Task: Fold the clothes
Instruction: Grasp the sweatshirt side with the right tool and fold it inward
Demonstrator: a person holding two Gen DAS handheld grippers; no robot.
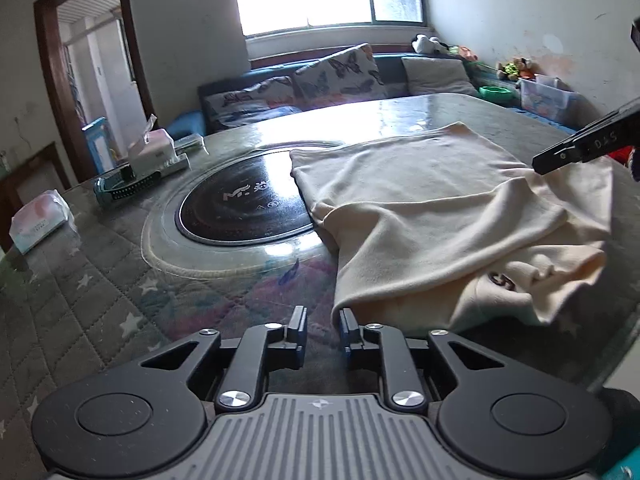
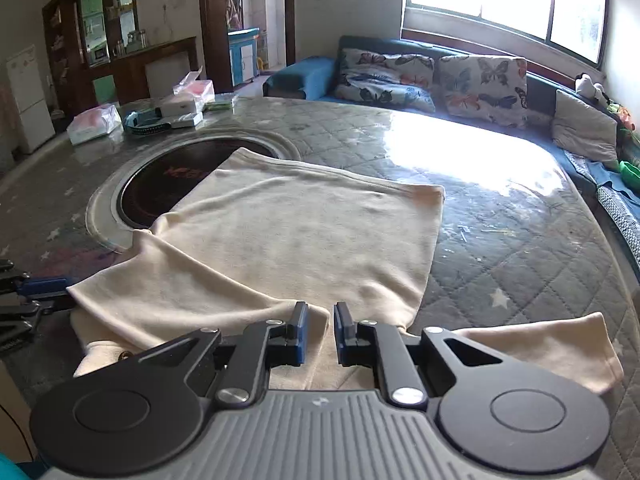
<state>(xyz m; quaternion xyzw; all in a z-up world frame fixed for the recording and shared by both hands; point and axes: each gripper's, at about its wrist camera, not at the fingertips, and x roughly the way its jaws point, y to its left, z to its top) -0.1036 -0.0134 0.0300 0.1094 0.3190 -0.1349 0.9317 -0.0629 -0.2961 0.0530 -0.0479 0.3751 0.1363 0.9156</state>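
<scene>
Both grippers, left and right, jaws slightly apart gripping nothing, so the shirt may slump unfolded on the surface.

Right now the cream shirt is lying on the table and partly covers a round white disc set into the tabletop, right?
Nearly. The cream shirt does lie on the table and overlaps the round disc, but that disc is black, not white, as the right wrist view shows.
</scene>
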